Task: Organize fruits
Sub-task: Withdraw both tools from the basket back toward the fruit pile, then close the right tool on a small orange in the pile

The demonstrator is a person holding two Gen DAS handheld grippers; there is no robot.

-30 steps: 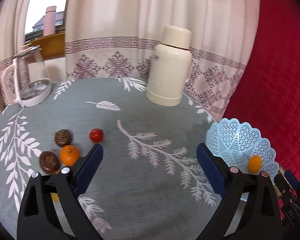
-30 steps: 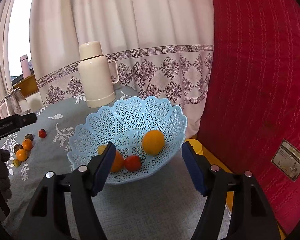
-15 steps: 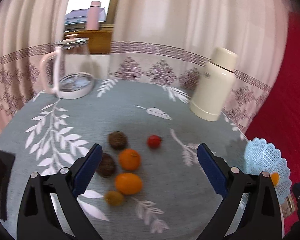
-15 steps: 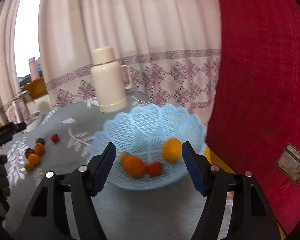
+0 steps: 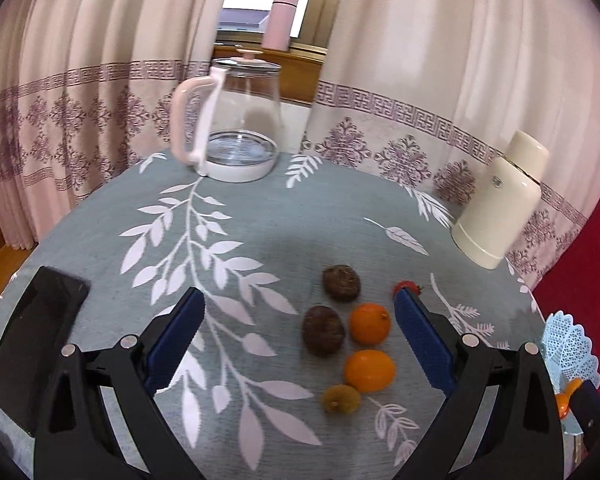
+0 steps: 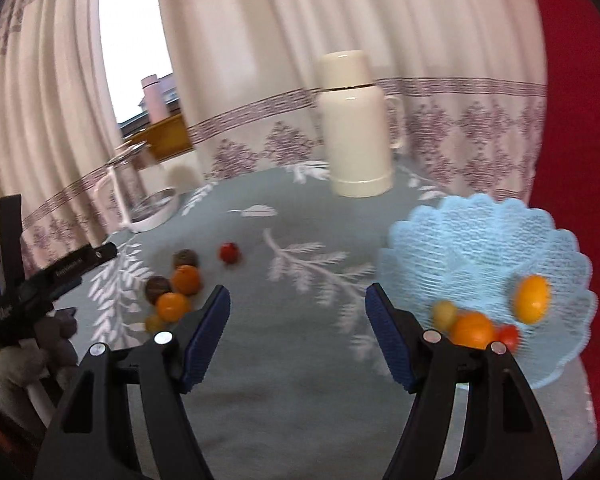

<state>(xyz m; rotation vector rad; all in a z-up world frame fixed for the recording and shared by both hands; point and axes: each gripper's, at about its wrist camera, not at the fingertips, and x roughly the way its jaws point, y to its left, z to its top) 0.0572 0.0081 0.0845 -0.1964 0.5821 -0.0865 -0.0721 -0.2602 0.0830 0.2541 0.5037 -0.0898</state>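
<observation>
Loose fruit lies on the grey leaf-print tablecloth: two brown passion fruits (image 5: pixel 341 282) (image 5: pixel 323 330), two oranges (image 5: pixel 369 323) (image 5: pixel 369 371), a small yellow-green fruit (image 5: pixel 340 399) and a red tomato (image 5: pixel 405 287). My left gripper (image 5: pixel 298 338) is open and empty, hovering just before this cluster. A light blue lattice basket (image 6: pixel 492 256) at the right holds several fruits, among them an orange (image 6: pixel 471 330) and a yellow-orange one (image 6: pixel 532 298). My right gripper (image 6: pixel 298 338) is open and empty, left of the basket. The cluster (image 6: pixel 176 288) also shows in the right wrist view.
A cream thermos (image 5: pixel 500 208) stands at the back right and a glass kettle (image 5: pixel 240 120) at the back. A black phone (image 5: pixel 32 356) lies at the table's left edge. A red quilted surface (image 6: pixel 572 128) borders the right. Curtains hang behind.
The left gripper has swung left and now faces the loose fruit cluster and the kettle. The right gripper has turned left, so the basket has shifted to the right of its view.
</observation>
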